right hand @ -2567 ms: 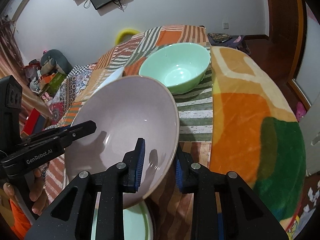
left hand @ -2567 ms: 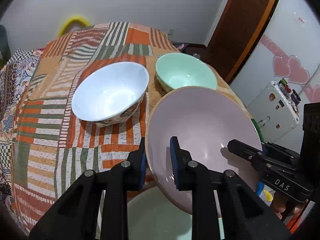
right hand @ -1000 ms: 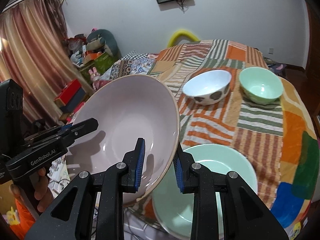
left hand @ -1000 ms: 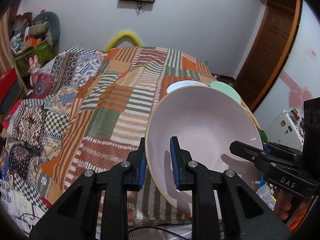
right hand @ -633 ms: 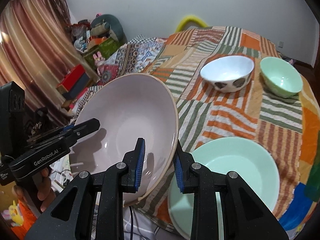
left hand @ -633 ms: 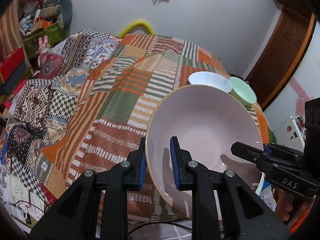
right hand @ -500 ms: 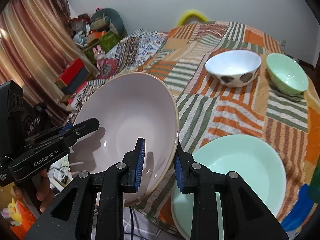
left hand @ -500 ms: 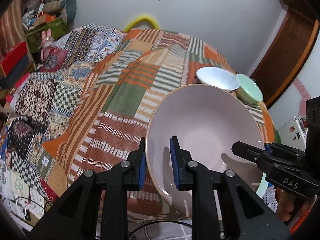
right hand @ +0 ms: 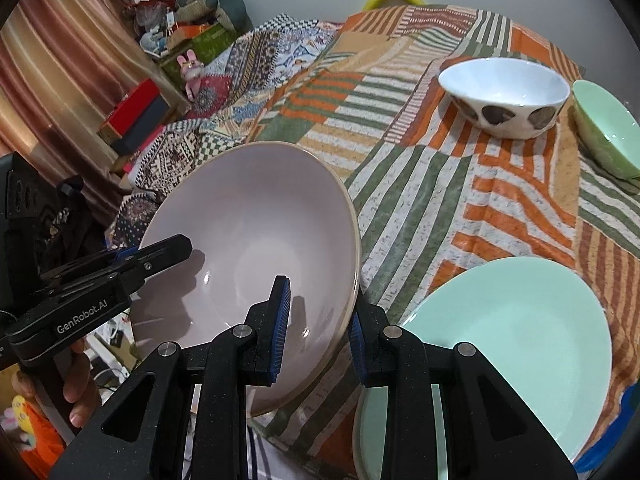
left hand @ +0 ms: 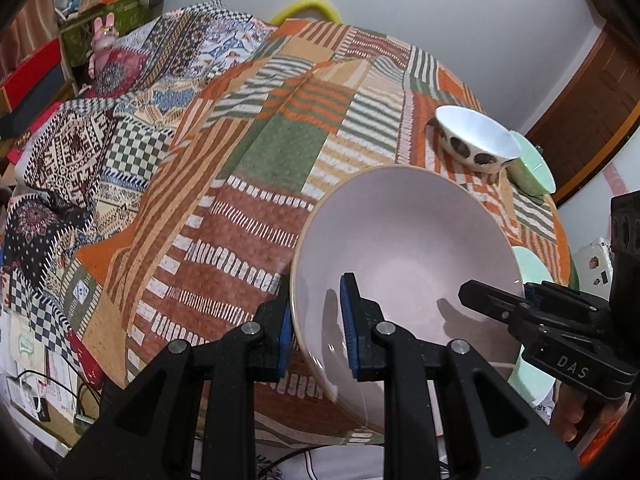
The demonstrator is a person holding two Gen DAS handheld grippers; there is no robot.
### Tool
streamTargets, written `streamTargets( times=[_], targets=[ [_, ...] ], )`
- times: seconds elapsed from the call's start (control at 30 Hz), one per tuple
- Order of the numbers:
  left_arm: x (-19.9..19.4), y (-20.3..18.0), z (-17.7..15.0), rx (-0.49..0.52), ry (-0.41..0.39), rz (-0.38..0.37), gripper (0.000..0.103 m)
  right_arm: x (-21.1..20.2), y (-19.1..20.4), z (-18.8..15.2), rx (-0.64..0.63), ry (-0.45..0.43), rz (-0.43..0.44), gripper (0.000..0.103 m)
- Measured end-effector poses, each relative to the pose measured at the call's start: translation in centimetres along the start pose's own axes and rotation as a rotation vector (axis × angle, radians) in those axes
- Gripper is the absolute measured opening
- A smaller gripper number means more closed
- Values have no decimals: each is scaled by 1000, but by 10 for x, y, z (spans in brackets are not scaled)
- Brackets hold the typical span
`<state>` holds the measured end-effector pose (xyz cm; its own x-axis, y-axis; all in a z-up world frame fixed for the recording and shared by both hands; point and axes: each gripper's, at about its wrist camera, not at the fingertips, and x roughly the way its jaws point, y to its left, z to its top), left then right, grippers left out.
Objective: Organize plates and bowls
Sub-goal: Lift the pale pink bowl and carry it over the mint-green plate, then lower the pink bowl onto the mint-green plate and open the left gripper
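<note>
The pink bowl is held lower and nearer the counter than a moment before; the patchwork cloth now fills more of both views, and the wall-mounted screen seen earlier is out of the frame. The grips on the bowl are unchanged.

Nearest, the left hand-held gripper is clamped on the bowl's left rim, one blue pad inside the bowl and one outside. The right hand-held gripper is clenched on the opposite rim in the same way, one pad inside and one behind the wall. The bowl is carried between the two, tilted with its opening toward the cameras, above the near edge of the counter. Nothing is seen in it but the pads' shadows.

Just beside it, to the right, a mint green plate lies flat at the counter's near edge, empty. Farther off, a white bowl with dark spots on its outer wall is seen upright, and a small mint green bowl stands just beside it on the right; both appear empty.

Fingers of the person's left hand are wrapped round the left gripper's handle at the lower left of the right wrist view.
</note>
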<state>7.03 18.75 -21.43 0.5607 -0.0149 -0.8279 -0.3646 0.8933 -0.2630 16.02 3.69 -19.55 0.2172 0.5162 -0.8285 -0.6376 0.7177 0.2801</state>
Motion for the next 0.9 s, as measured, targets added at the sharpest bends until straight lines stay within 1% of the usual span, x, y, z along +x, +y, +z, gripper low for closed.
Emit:
streamTargets(
  times=[0.33, 0.43, 0.6, 0.8, 0.9],
  targets=[
    [25, 10, -5, -29, 57, 0, 21, 23, -2, 1, -15, 61, -19, 25],
    [28, 10, -8, -26, 62, 4, 21, 26, -4, -1, -17, 71, -20, 25],
    [30, 10, -9, -28, 64, 8, 21, 27, -2, 1, -31, 67, -22, 26],
    [29, 14, -9, -57, 87, -16, 21, 29, -1, -1, -45, 73, -24, 27],
    [28, 11, -10, -53, 92, -5, 21, 23, -4, -2, -40, 57, -22, 27]
  ],
)
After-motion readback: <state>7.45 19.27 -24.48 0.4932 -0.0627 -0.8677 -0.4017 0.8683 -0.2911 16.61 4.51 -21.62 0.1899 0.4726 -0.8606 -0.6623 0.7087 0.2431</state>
